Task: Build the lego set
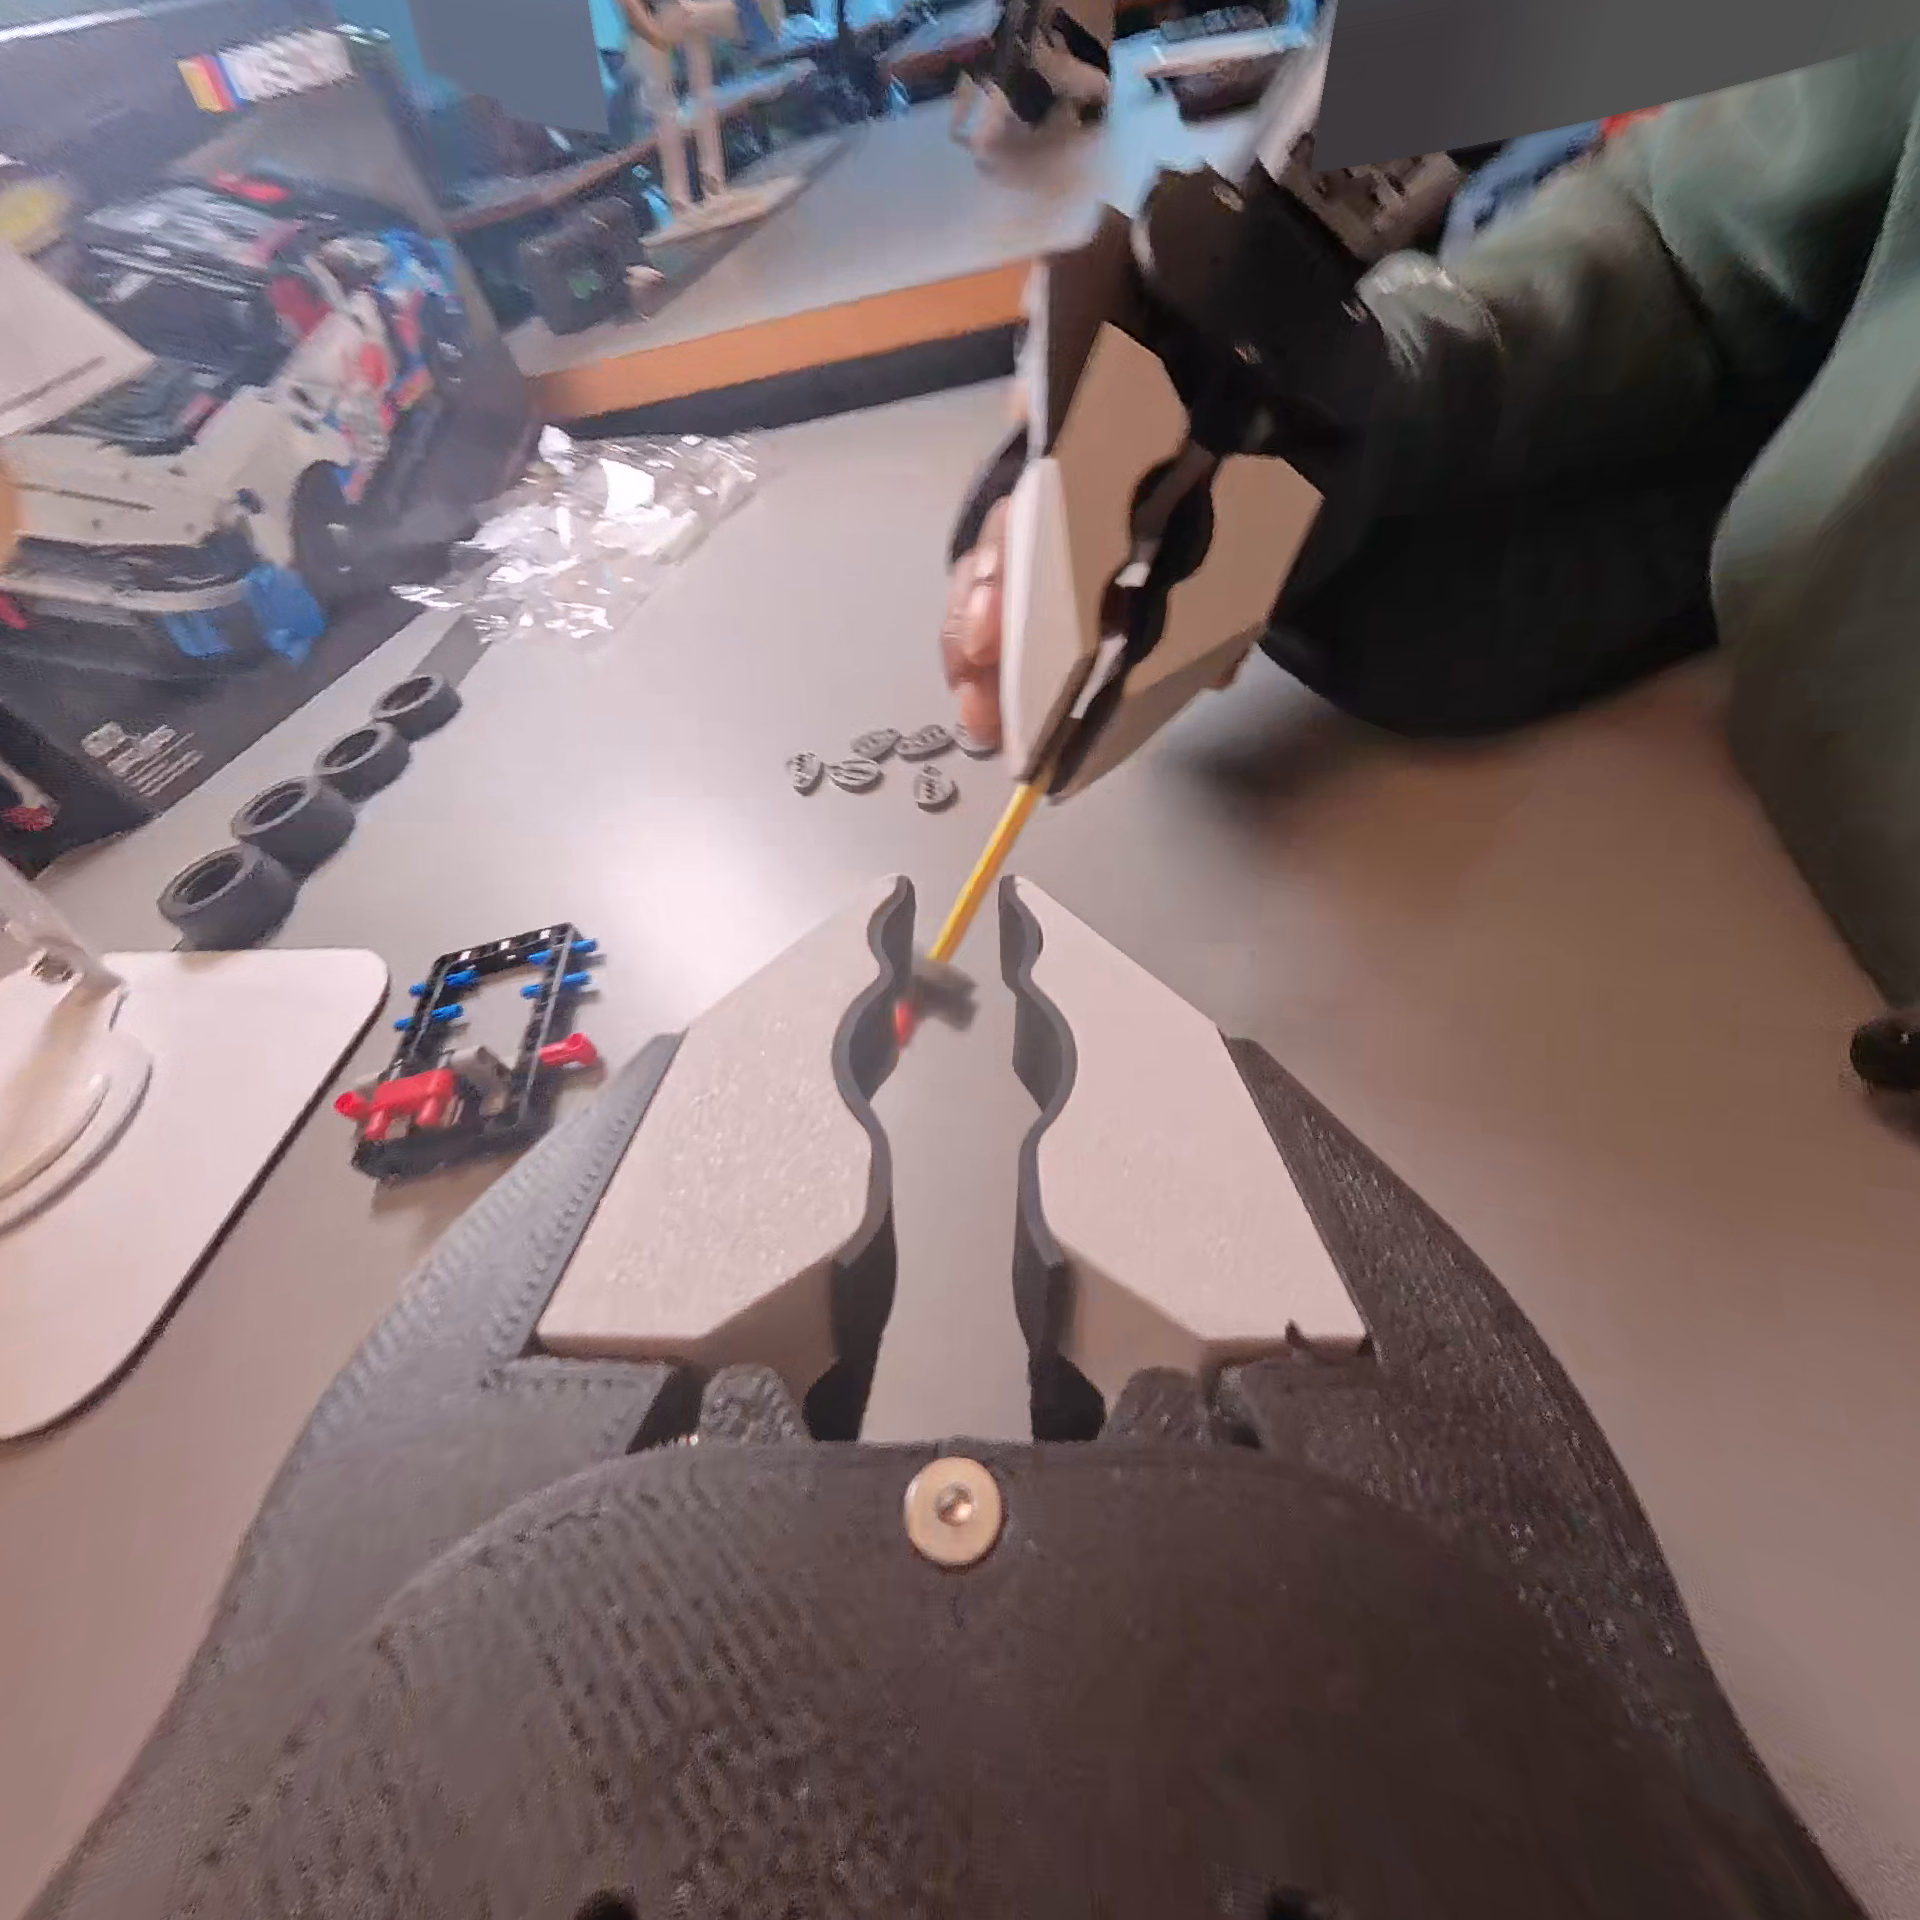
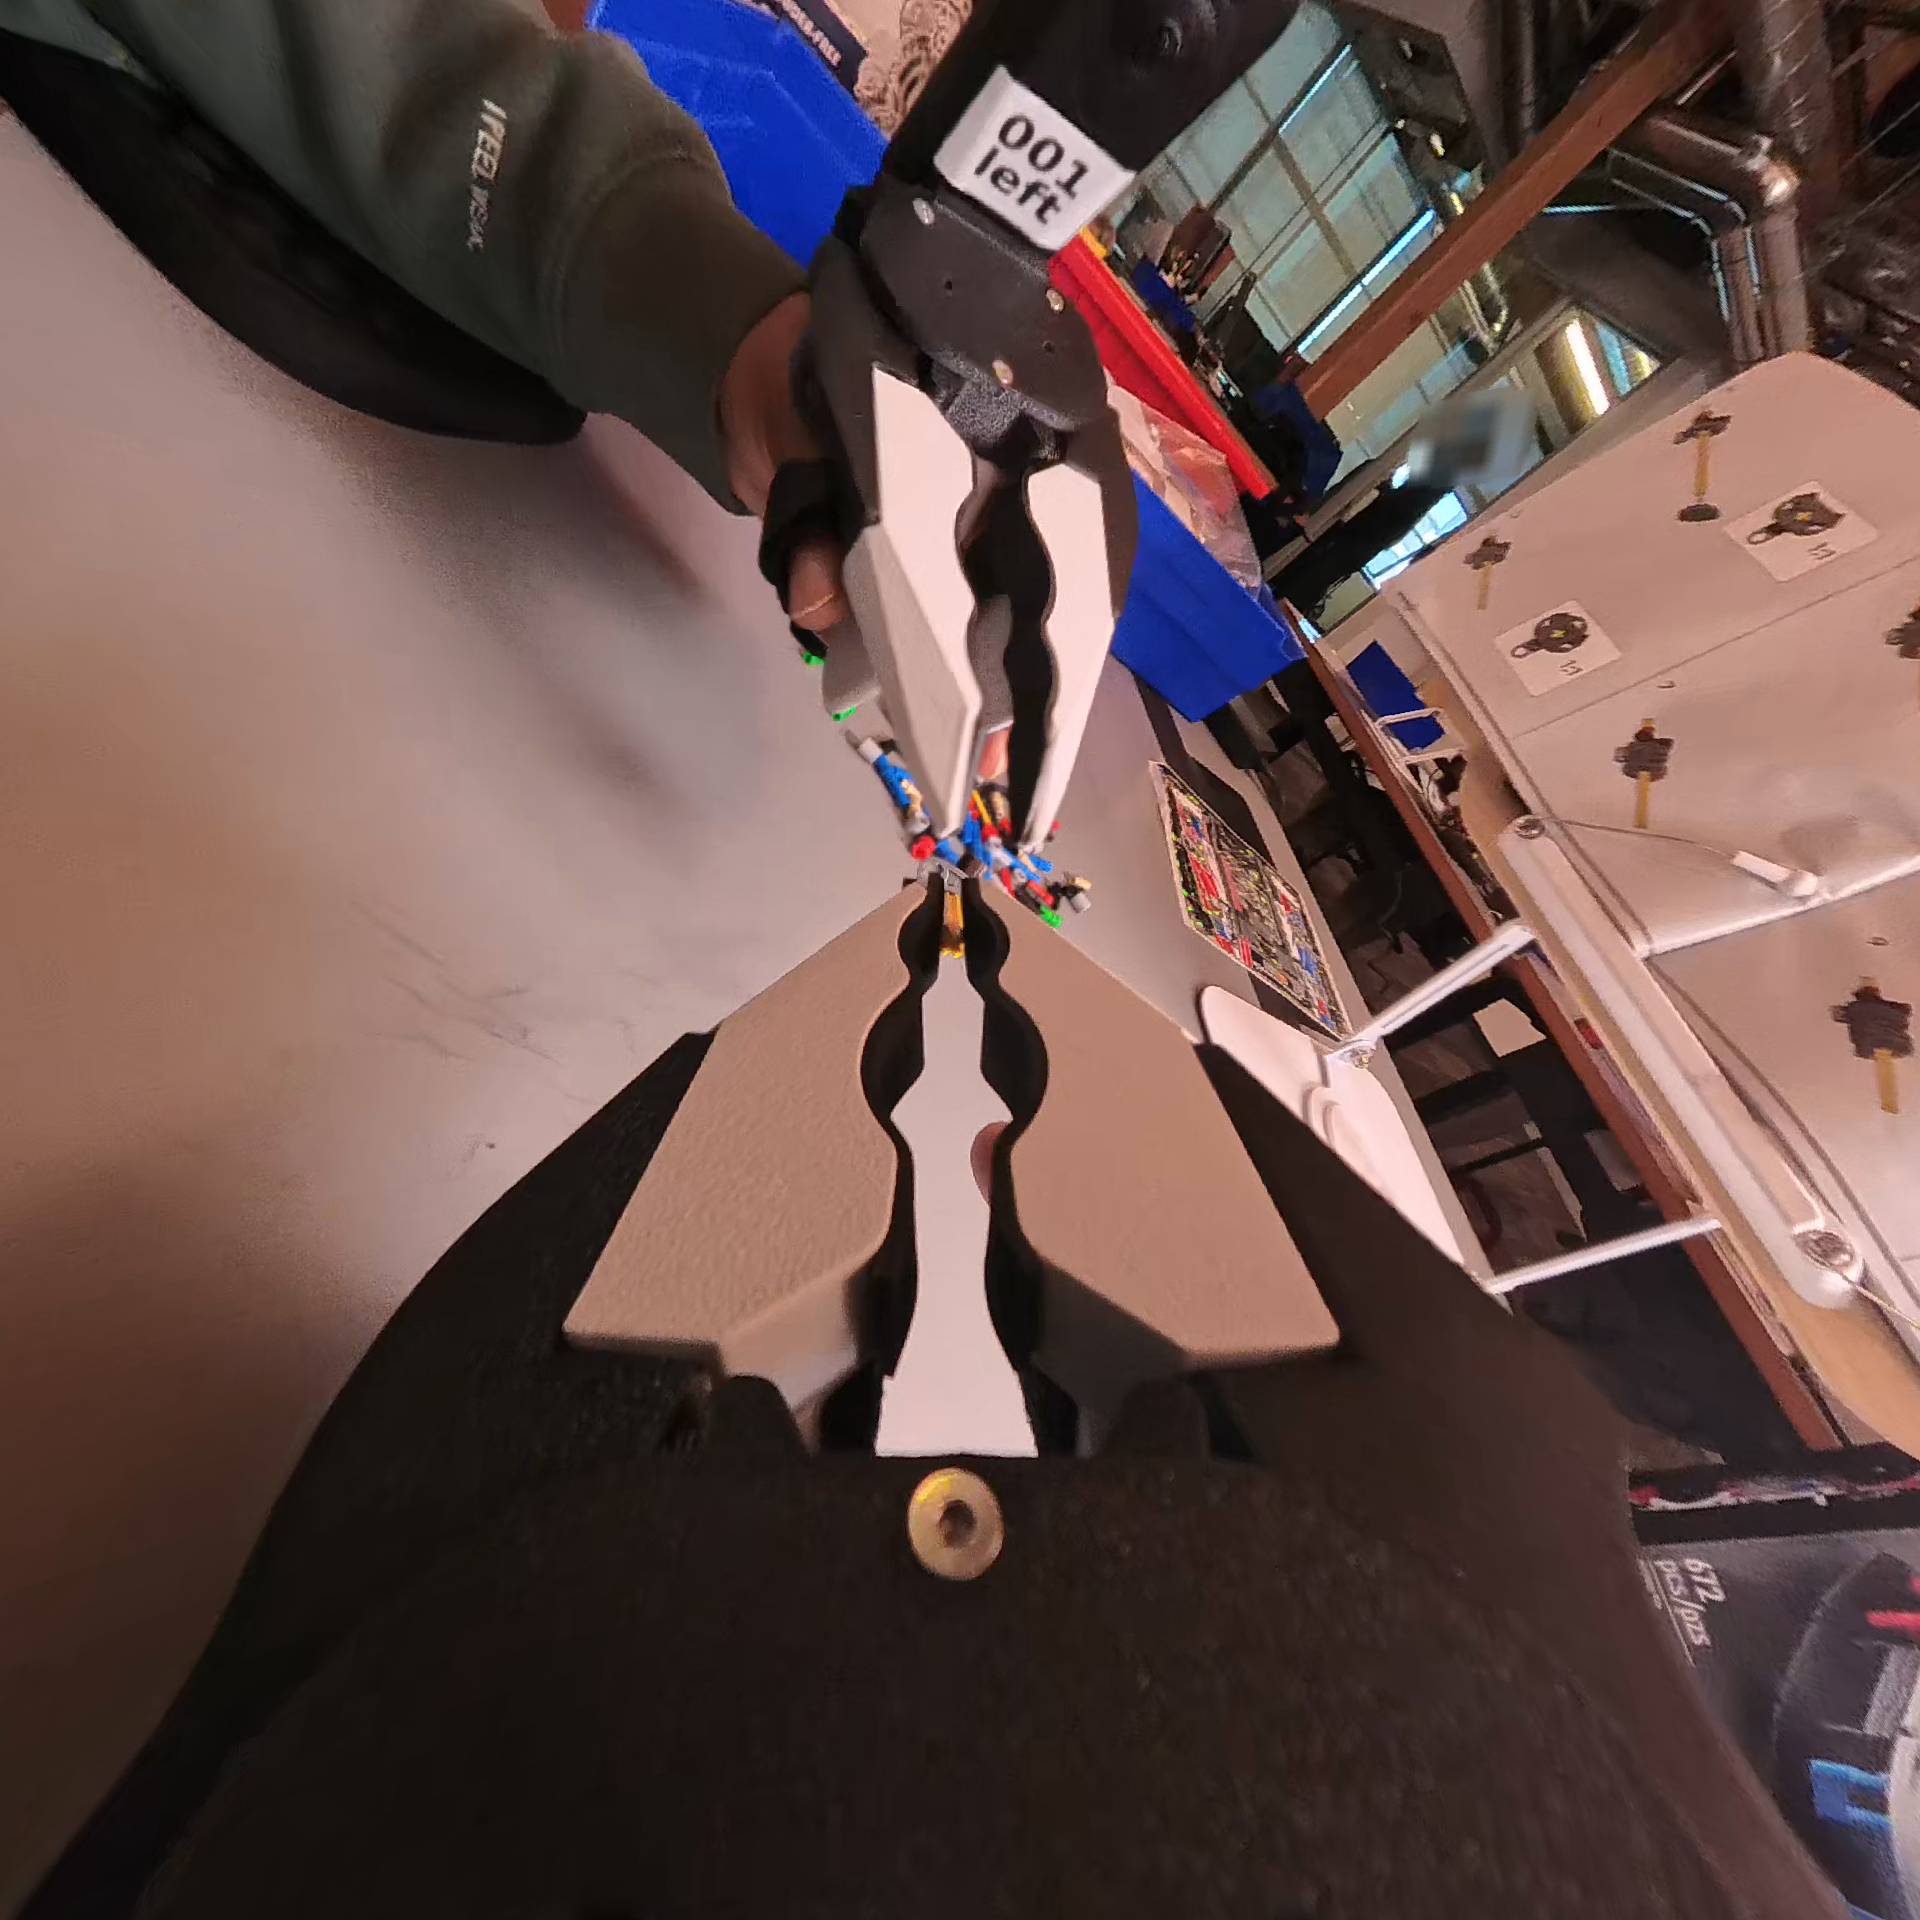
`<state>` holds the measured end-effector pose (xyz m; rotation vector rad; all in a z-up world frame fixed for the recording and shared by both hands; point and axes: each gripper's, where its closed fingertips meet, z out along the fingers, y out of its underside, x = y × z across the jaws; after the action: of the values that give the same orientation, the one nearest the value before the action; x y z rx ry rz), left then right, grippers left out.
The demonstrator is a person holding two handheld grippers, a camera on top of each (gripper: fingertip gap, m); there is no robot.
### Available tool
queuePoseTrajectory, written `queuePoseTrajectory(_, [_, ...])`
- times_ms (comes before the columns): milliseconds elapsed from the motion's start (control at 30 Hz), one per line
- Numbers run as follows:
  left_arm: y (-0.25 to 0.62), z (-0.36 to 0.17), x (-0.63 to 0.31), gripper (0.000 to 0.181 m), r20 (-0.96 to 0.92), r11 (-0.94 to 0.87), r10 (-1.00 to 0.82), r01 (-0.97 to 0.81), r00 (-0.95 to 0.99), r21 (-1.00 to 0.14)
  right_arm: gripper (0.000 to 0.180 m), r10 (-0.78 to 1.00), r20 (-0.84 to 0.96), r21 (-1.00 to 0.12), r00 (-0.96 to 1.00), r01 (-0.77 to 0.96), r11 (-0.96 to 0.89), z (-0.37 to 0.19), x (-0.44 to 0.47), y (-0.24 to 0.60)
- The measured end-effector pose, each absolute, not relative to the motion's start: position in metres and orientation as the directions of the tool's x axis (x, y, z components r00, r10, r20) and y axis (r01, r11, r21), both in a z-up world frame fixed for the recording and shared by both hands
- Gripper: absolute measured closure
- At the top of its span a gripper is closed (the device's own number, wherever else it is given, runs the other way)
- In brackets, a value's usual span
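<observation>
A pale grey bench [image 1: 644, 790] carries the loose parts. The right tool [image 1: 1044, 779] is clenched on a thin yellow axle [image 1: 982, 873], whose lower end carries a small dark piece [image 1: 940, 982] lying between the spread fingers of the left tool [image 1: 956, 904], which is released and grasps nothing. Left of the left tool lies a black frame [image 1: 488, 1039] with blue pins and red connectors. Beyond that stand four black tyres [image 1: 312, 795] in a row. Small grey wheel discs [image 1: 873, 764] lie just ahead of the left tool, near the right tool's tip.
</observation>
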<state>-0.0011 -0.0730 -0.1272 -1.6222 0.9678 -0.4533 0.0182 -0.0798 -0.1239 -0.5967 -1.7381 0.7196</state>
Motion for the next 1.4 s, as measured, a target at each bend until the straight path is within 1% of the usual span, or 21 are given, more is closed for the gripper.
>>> queuePoseTrajectory(67, [-0.077,-0.137,0.007,0.167,-0.262,0.002,-0.795,-0.430,0.547,-0.903,0.179,0.698,0.662,-0.715,-0.275,0.048,0.697,-0.128,0.016,-0.082])
queuePoseTrajectory(167, [-0.072,-0.148,0.006,0.169,-0.404,0.054,-0.750,-0.560,0.524,-0.826,0.179,0.704,0.655,-0.712,-0.275,0.087,0.697,-0.131,0.014,-0.084])
queuePoseTrajectory(233, [-0.071,-0.154,0.007,0.173,-0.467,0.080,-0.731,-0.617,0.497,-0.783,0.179,0.713,0.650,-0.713,-0.261,0.112,0.692,-0.131,0.012,-0.083])
queuePoseTrajectory(333, [-0.067,-0.159,0.008,0.177,-0.526,0.105,-0.706,-0.664,0.474,-0.740,0.179,0.717,0.647,-0.713,-0.258,0.128,0.690,-0.131,0.010,-0.085])
queuePoseTrajectory(433, [-0.066,-0.154,0.009,0.178,-0.544,0.132,-0.688,-0.655,0.480,-0.744,0.178,0.773,0.592,-0.770,-0.231,0.122,0.626,-0.123,0.012,-0.078])
queuePoseTrajectory(500, [-0.061,-0.150,0.001,0.178,-0.567,0.130,-0.653,-0.664,0.501,-0.736,0.161,0.830,0.502,-0.821,-0.244,0.168,0.546,-0.119,0.019,-0.060])
queuePoseTrajectory(567, [-0.058,-0.147,-0.007,0.178,-0.591,0.133,-0.620,-0.673,0.517,-0.728,0.157,0.882,0.384,-0.831,-0.274,0.313,0.459,-0.130,0.036,-0.029])
queuePoseTrajectory(600, [-0.058,-0.146,-0.010,0.178,-0.597,0.134,-0.609,-0.674,0.522,-0.726,0.155,0.904,0.329,-0.818,-0.273,0.396,0.417,-0.138,0.047,-0.014])
queuePoseTrajectory(667, [-0.056,-0.145,-0.012,0.178,-0.609,0.141,-0.598,-0.679,0.521,-0.720,0.148,0.936,0.249,-0.758,-0.250,0.551,0.349,-0.158,0.069,0.013])
queuePoseTrajectory(700, [-0.056,-0.146,-0.011,0.178,-0.610,0.144,-0.600,-0.680,0.518,-0.719,0.147,0.942,0.214,-0.729,-0.260,0.600,0.331,-0.167,0.080,0.018])
queuePoseTrajectory(767, [-0.057,-0.147,-0.008,0.178,-0.607,0.151,-0.607,-0.675,0.513,-0.722,0.147,0.943,0.147,-0.682,-0.300,0.660,0.316,-0.185,0.094,0.019])
queuePoseTrajectory(867, [-0.058,-0.148,-0.005,0.178,-0.589,0.155,-0.622,-0.656,0.516,-0.738,0.147,0.932,0.130,-0.615,-0.338,0.710,0.343,-0.204,0.096,0.025])
queuePoseTrajectory(967, [-0.059,-0.147,-0.004,0.178,-0.582,0.162,-0.628,-0.645,0.516,-0.747,0.151,0.924,0.124,-0.556,-0.362,0.746,0.367,-0.214,0.092,0.030])
queuePoseTrajectory(1033, [-0.061,-0.145,-0.003,0.178,-0.575,0.167,-0.631,-0.632,0.521,-0.756,0.155,0.919,0.091,-0.538,-0.383,0.758,0.369,-0.215,0.089,0.029])
queuePoseTrajectory(1100, [-0.061,-0.144,-0.004,0.178,-0.560,0.166,-0.638,-0.616,0.529,-0.770,0.165,0.911,0.068,-0.526,-0.406,0.762,0.379,-0.216,0.088,0.028])
queuePoseTrajectory(1200, [-0.061,-0.143,-0.006,0.178,-0.535,0.159,-0.647,-0.590,0.544,-0.792,0.167,0.900,0.049,-0.528,-0.432,0.754,0.391,-0.217,0.083,0.023])
queuePoseTrajectory(1300, [-0.060,-0.146,-0.009,0.178,-0.519,0.144,-0.653,-0.582,0.552,-0.800,0.167,0.879,0.087,-0.536,-0.469,0.722,0.438,-0.216,0.078,0.016])
queuePoseTrajectory(1400, [-0.059,-0.148,-0.009,0.178,-0.502,0.135,-0.661,-0.569,0.558,-0.811,0.167,0.855,0.127,-0.596,-0.502,0.651,0.471,-0.206,0.065,0.001])
